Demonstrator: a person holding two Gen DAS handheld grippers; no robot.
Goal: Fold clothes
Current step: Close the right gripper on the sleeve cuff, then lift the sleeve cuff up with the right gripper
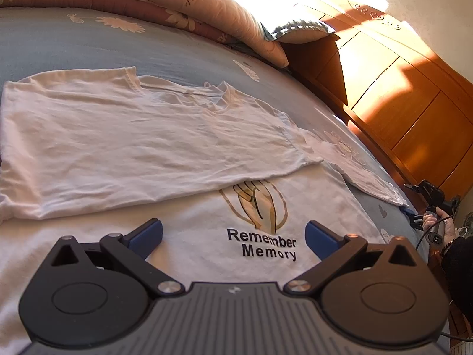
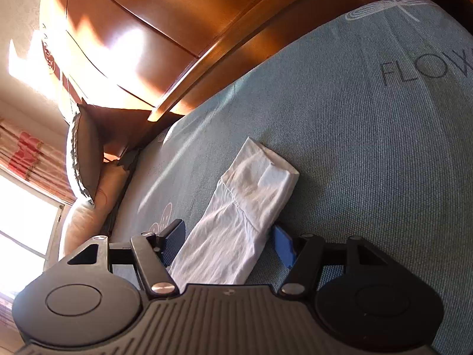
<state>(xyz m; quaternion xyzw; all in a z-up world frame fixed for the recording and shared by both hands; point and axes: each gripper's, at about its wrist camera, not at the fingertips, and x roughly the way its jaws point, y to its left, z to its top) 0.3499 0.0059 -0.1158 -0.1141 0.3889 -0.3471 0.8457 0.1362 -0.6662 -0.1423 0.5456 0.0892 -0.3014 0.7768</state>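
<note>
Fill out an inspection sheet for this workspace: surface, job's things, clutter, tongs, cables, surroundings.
Surface: blue flower-print bed sheet, lit by sun patches.
Job's things: white T-shirt lies flat, one side folded over its "Remember Memory" print; one sleeve lies out on the sheet.
Clutter: nothing seen on the sheet near the shirt.
Tongs: left tongs open above the shirt's print, holding nothing; right tongs open, one finger either side of the sleeve, not closed on it.
Cables: a black cable runs from the right tongs by the person's hand.
Surroundings: folded quilt and pillow at the head; wooden headboard; curtain by a bright window.
</note>
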